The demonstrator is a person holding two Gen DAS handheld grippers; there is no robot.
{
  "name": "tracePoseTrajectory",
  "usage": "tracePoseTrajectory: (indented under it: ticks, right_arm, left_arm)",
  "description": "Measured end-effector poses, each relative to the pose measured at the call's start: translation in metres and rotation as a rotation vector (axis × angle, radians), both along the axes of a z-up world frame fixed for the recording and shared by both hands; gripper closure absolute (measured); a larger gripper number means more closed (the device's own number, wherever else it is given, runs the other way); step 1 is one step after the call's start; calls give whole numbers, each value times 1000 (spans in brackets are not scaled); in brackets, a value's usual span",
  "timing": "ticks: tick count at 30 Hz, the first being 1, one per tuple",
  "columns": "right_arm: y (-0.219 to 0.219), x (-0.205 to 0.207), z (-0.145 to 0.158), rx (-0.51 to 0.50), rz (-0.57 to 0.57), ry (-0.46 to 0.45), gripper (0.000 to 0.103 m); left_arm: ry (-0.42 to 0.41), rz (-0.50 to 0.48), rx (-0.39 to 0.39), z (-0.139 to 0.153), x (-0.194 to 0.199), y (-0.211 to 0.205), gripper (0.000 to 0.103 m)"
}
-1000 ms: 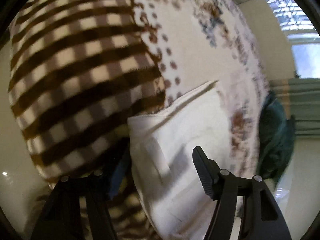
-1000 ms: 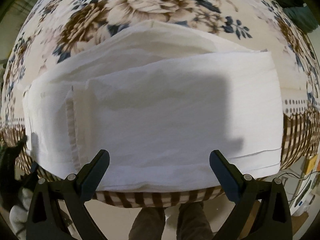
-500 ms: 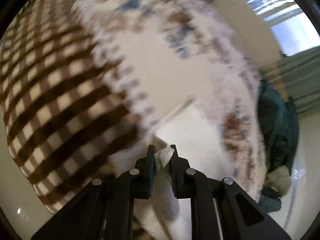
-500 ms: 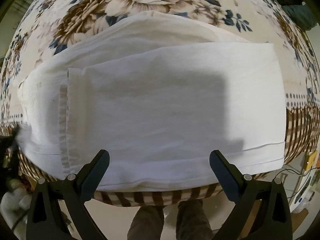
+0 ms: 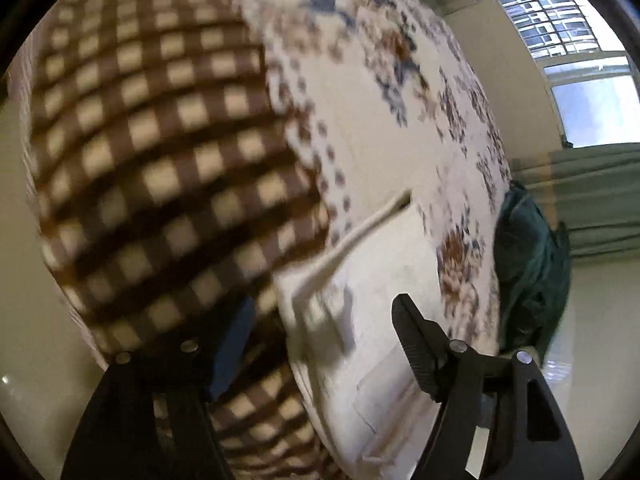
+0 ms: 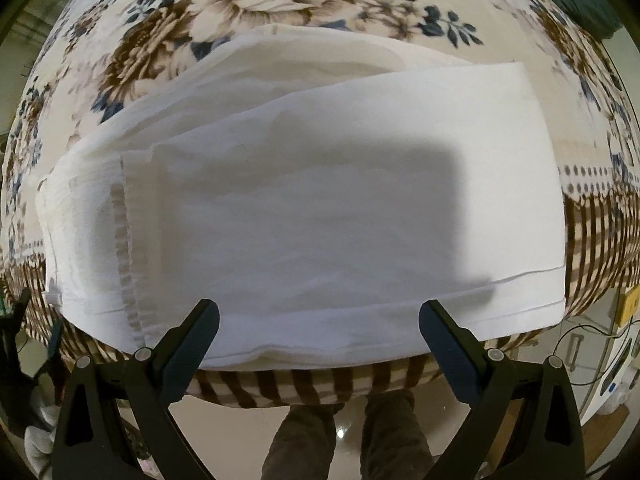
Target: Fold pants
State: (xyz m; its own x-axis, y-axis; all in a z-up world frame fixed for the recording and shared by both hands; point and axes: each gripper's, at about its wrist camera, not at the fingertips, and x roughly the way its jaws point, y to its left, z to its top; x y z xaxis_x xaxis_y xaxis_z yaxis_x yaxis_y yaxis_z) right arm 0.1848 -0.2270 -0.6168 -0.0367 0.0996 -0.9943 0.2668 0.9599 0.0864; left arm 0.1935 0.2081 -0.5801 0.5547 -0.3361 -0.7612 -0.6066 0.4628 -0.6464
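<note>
Pants (image 6: 320, 208) lie folded into a layered white band along the blanket's (image 6: 280, 12) near edge; both grippers (image 5: 320, 332) (image 6: 320, 332) gape empty, further folding likely.

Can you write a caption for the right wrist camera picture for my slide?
Open right gripper hovering over folded white pants lying on a floral blanket.

- Pants (image 6: 320, 208): thin matt white cloth (stitched hems).
- Blanket (image 6: 280, 4): soft, fuzzy printed fleece.
- Right tool (image 6: 319, 334): matt black plastic, metal rivets.
- Floor (image 6: 232, 436): glossy.
</note>
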Motion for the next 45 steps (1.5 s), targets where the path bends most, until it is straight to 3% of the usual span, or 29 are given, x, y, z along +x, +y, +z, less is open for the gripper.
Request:
tracePoseTrajectory:
  ticks: [3, 7, 9, 11, 12, 14, 16, 18, 20, 22, 23, 24, 29, 33, 37, 41, 45]
  right_arm:
    - [2, -1, -4, 4, -3, 7, 1]
    - [10, 5, -7, -1, 9, 2, 1]
    - [11, 6, -7, -5, 11, -1, 1]
    - [12, 9, -10, -5, 9, 4, 1]
    - [12, 10, -12, -5, 7, 8, 1]
    - [14, 11, -15, -2, 0, 13, 1]
    - [15, 13, -18, 2, -3, 19, 1]
    - [15, 15, -18, 1, -4, 18, 1]
    - [16, 20, -18, -31, 5, 14, 1]
    - [13, 24, -19, -76, 8, 9, 1]
    - [11, 25, -21, -104, 10, 11, 1]
    - [8, 28, -24, -133, 13, 16, 1]
    - [-8, 35, -31, -194, 13, 0, 1]
    - [-32, 35, -29, -121, -37, -28, 1]
    - [-70, 29, -17, -86, -67, -68, 1]
    - [-126, 15, -1, -105, -80, -85, 1]
    - [-212, -4, 4, -151, -110, -92, 1]
  left_arm:
    - [57, -29, -54, -27, 10, -15, 34]
    - [65, -14, -17, -35, 25, -21, 36]
    - [22, 8, 21, -20, 25, -22, 48]
    - [-31, 11, 64, -6, 25, -26, 76]
    - [-86, -7, 86, 3, 25, -30, 77]
    - [-108, -32, 60, -2, 30, -33, 75]
    - [-41, -9, -1, -26, 35, -27, 69]
    - [-31, 10, -59, -45, 40, -22, 68]
    - [-41, 4, -67, -49, 44, -20, 67]
    - [-64, -32, 3, -35, 49, -25, 70]
    - [-84, -42, 35, -28, 49, -28, 80]
    - [-109, -71, 95, -14, 49, -35, 82]
    - [-236, -159, 235, 50, 44, -66, 86]
    - [-356, -270, 309, 113, 40, -113, 86]
    - [-429, -395, 292, 156, 41, -180, 86]
    - [-428, -535, 256, 166, 38, -264, 86]
    - [-387, -672, 221, 145, 32, -354, 87]
